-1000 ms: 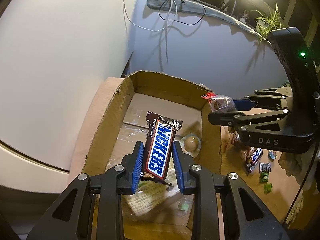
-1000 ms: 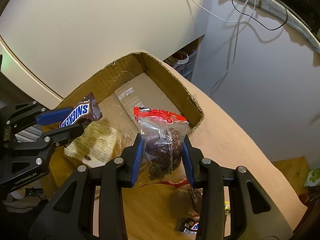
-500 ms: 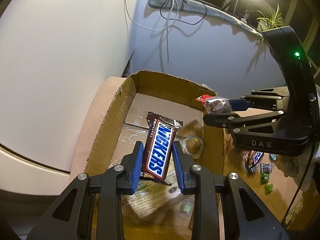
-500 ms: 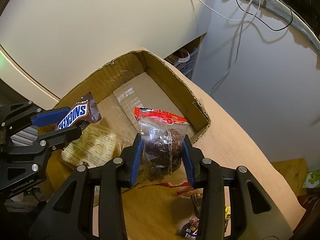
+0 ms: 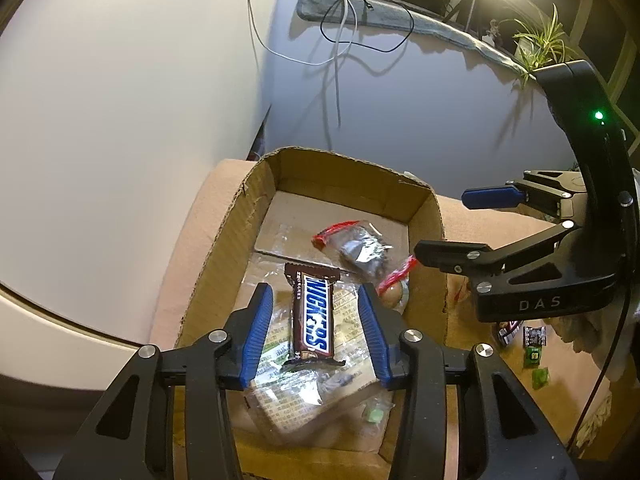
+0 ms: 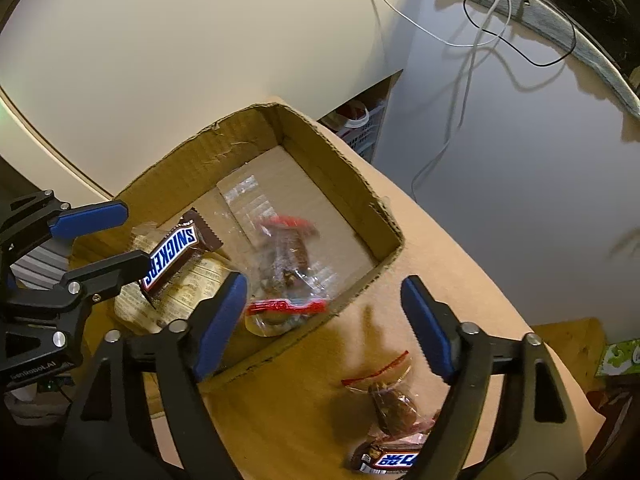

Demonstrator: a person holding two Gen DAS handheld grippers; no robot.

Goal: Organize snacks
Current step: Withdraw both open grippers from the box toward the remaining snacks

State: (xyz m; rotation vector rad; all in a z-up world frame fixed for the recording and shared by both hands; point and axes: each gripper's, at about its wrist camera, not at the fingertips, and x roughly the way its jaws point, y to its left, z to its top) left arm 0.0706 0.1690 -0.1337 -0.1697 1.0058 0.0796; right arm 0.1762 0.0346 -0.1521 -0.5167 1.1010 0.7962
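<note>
A cardboard box point(image 5: 224, 248) sits on the tan table; it also shows in the right wrist view point(image 6: 348, 188). My left gripper point(image 5: 316, 332) is open over the box, and a Snickers bar point(image 5: 314, 318) lies loose between its fingers on a clear printed packet point(image 5: 304, 392). My right gripper point(image 6: 324, 328) is open above the box's near wall. A clear red-edged bag of dark snacks point(image 6: 286, 264) is blurred inside the box; it also shows in the left wrist view point(image 5: 358, 250).
Another red-edged snack bag point(image 6: 394, 400) and a small chocolate bar point(image 6: 386, 458) lie on the table near my right gripper. Small green and dark packets point(image 5: 534, 344) lie right of the box. Walls stand behind the box, with cables hanging.
Both grippers opened. The Snickers bar dropped from my left gripper onto the packet, and the red-edged snack bag fell from my right gripper into the box.
</note>
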